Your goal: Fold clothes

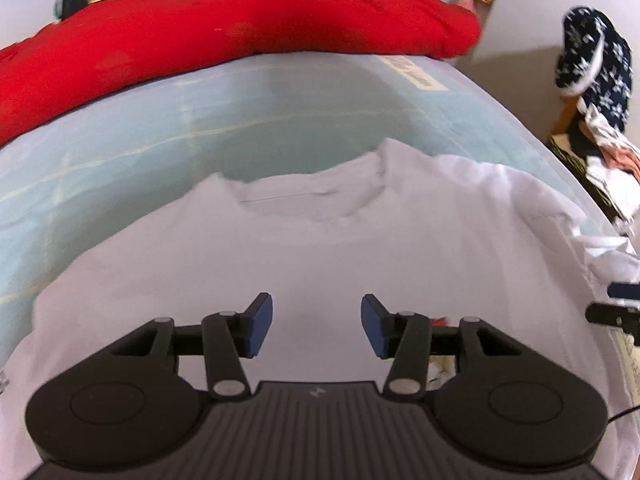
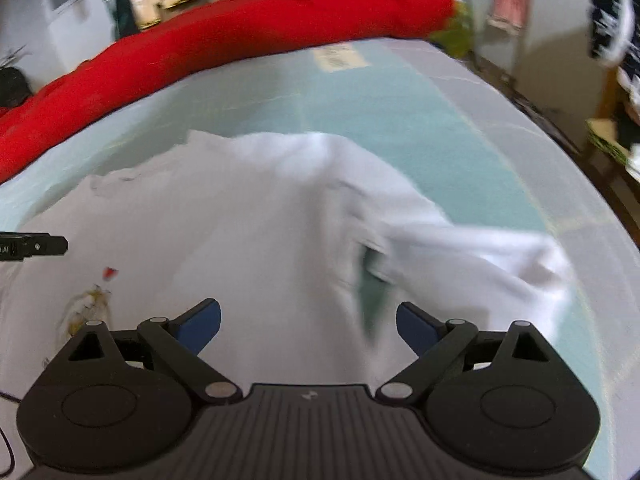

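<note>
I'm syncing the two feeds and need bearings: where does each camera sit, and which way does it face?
Left wrist: behind the open left tool, facing the white T-shirt collar and red fabric; the right tool's tip shows.
Right wrist: behind the open right tool, facing the shirt's rumpled sleeve; the left tool's tip shows.
Shared: shirt, red fabric, green mat.

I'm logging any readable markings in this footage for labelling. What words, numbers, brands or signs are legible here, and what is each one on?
None can be read in full.
Label on the mat: dark print, too blurred to read.
Same label in the right wrist view: too blurred.
Other hand-held gripper at the left edge: pale letters, perhaps "AI", cut off and uncertain.
Small pale mark on the left hand-held gripper body: a logo, not text.
Print on the white T-shirt: a blurred graphic, no legible words.
</note>
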